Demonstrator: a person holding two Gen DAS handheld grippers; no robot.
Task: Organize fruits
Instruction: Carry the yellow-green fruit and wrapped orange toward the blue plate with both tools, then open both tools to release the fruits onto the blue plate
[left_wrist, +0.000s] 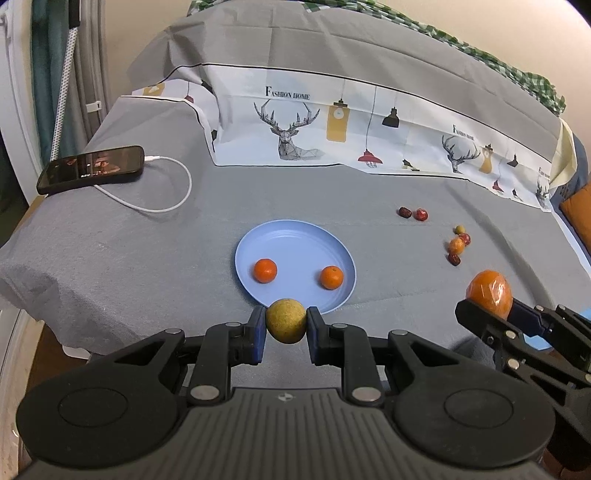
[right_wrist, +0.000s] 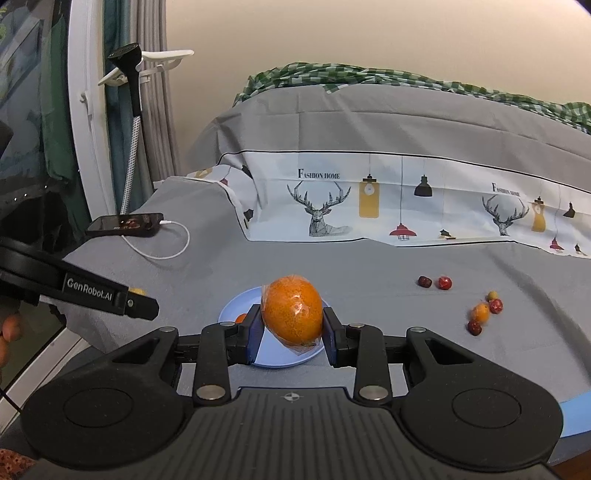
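Note:
My left gripper (left_wrist: 286, 325) is shut on a small yellow-green round fruit (left_wrist: 286, 320), held just above the near rim of a blue plate (left_wrist: 288, 240). Two small oranges (left_wrist: 265, 270) (left_wrist: 331, 277) lie in the plate. My right gripper (right_wrist: 291, 325) is shut on a large plastic-wrapped orange (right_wrist: 291, 312), held above the blue plate (right_wrist: 236, 306); it also shows in the left wrist view (left_wrist: 489, 293), to the right of the plate. The left gripper (right_wrist: 144, 304) shows in the right wrist view at the left.
Two red fruits (left_wrist: 413, 213) and a cluster of small red, orange and green fruits (left_wrist: 458, 244) lie on the grey cloth right of the plate. A phone (left_wrist: 90, 168) with a white cable (left_wrist: 177, 195) lies far left. A printed cloth (left_wrist: 332, 122) rises behind.

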